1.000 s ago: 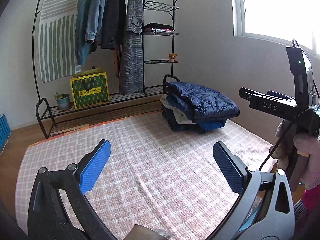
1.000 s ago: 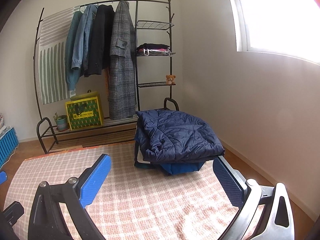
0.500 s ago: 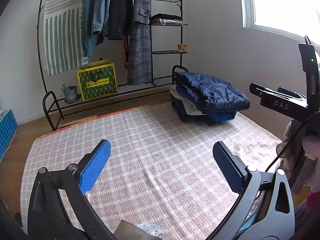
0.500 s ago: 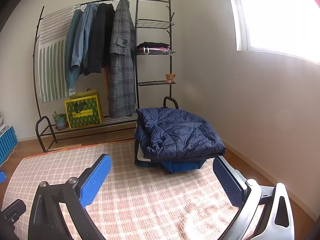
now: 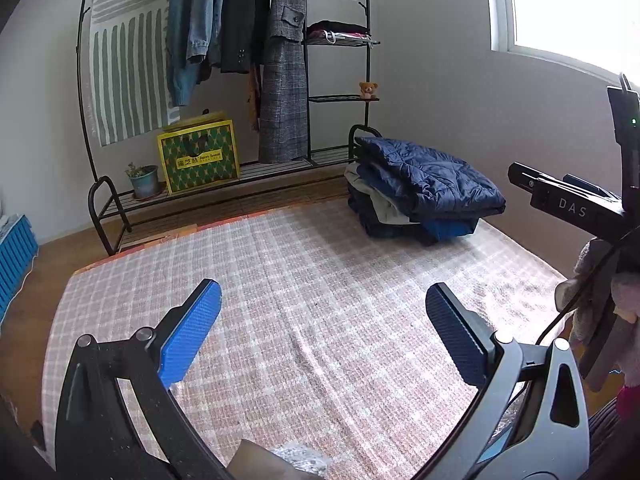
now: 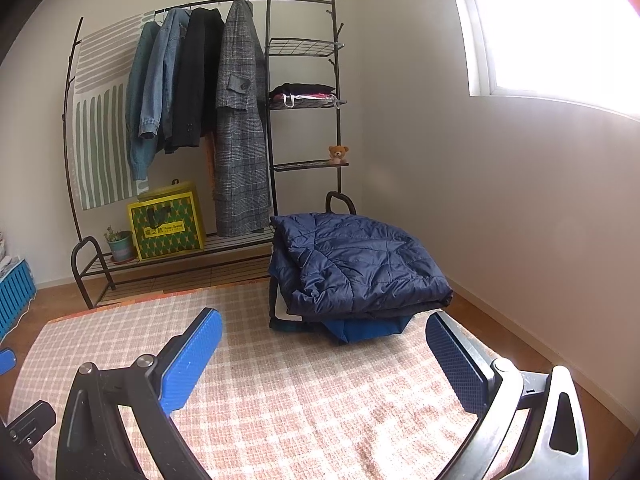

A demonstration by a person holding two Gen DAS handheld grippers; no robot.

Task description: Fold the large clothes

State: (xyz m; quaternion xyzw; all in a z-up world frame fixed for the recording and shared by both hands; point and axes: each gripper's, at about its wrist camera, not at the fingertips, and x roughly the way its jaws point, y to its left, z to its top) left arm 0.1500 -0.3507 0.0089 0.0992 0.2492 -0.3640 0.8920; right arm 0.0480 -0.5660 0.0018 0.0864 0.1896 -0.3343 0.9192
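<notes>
Both claws are empty and stand with their blue pads spread wide: the left claw hangs over the bare middle of the checked rug, and the right claw hangs nearer the rug's far right corner, aimed at the pile of clothes. That pile sits on the rug's far corner, close to the wall and just beside the foot of the clothes rack; its top item is a navy quilted jacket, folded flat, with a blue garment and paler layers showing under it. Judged from this, the pile is a stack of finished work, set at the corner so that the centre of the rug stays free as the folding surface. No unfolded garment lies on the rug, so the next large item probably must be fetched. The likeliest source is the rack, where a grey checked coat, a dark jacket and denim jackets hang on the rail. In the left view the right-hand device and a gloved hand gripping it show at the frame's right edge. Obstacles on the way to the rack: the folded pile itself, a yellow-green bag and a small potted plant on the rack's bottom shelf. A blue crate stands off the rug at left, clear of the work area.
</notes>
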